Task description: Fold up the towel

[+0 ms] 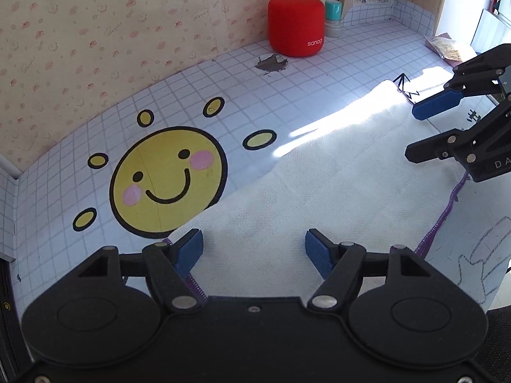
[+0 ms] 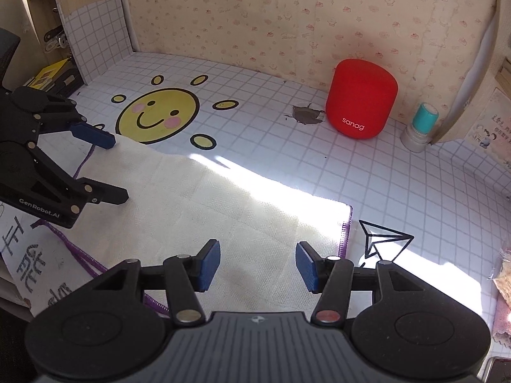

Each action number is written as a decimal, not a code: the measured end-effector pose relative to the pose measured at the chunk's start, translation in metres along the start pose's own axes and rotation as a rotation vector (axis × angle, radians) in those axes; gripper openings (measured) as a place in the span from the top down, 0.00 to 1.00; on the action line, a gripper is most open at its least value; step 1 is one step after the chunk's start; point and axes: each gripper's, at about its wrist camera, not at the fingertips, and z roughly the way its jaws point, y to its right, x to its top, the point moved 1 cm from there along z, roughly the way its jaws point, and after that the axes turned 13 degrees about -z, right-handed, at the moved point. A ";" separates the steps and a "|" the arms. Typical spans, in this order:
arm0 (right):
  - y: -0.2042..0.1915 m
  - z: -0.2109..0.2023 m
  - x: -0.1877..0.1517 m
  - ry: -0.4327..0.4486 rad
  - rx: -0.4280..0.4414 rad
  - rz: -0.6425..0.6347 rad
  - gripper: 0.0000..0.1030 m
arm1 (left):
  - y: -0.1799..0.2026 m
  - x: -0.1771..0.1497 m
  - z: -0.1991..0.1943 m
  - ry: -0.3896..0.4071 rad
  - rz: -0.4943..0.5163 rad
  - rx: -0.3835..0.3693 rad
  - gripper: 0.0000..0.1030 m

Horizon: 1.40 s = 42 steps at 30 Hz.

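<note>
A white towel [image 1: 335, 188] with purple stitched edges lies flat on the grid-patterned table; it also shows in the right wrist view [image 2: 223, 210]. My left gripper [image 1: 252, 249] is open, its blue pads over the towel's near left end by the corner. My right gripper [image 2: 258, 261] is open over the towel's right end, near its purple edge [image 2: 346, 233]. Each gripper shows in the other's view, the right one [image 1: 418, 134] and the left one [image 2: 118, 169], both open above the towel.
A red speaker [image 2: 362, 99] and a teal-capped bottle [image 2: 421, 127] stand at the back by the wall. A torn patch [image 2: 306, 115] marks the table cover. A yellow sun drawing [image 1: 166, 182] lies left of the towel. Shelves flank both sides.
</note>
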 end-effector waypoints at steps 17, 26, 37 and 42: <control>0.019 -0.022 -0.036 -0.033 -0.036 0.084 0.50 | 0.031 0.004 -0.020 0.045 0.102 -0.024 0.22; 0.012 -0.038 -0.069 -0.090 -0.097 0.132 0.50 | 0.077 -0.005 -0.020 0.040 0.226 -0.108 0.22; -0.003 -0.032 -0.076 -0.071 -0.076 0.112 0.50 | 0.078 -0.013 -0.006 0.001 0.251 -0.087 0.21; -0.001 -0.027 -0.069 -0.038 -0.064 0.139 0.57 | 0.078 -0.015 -0.008 -0.004 0.256 -0.078 0.21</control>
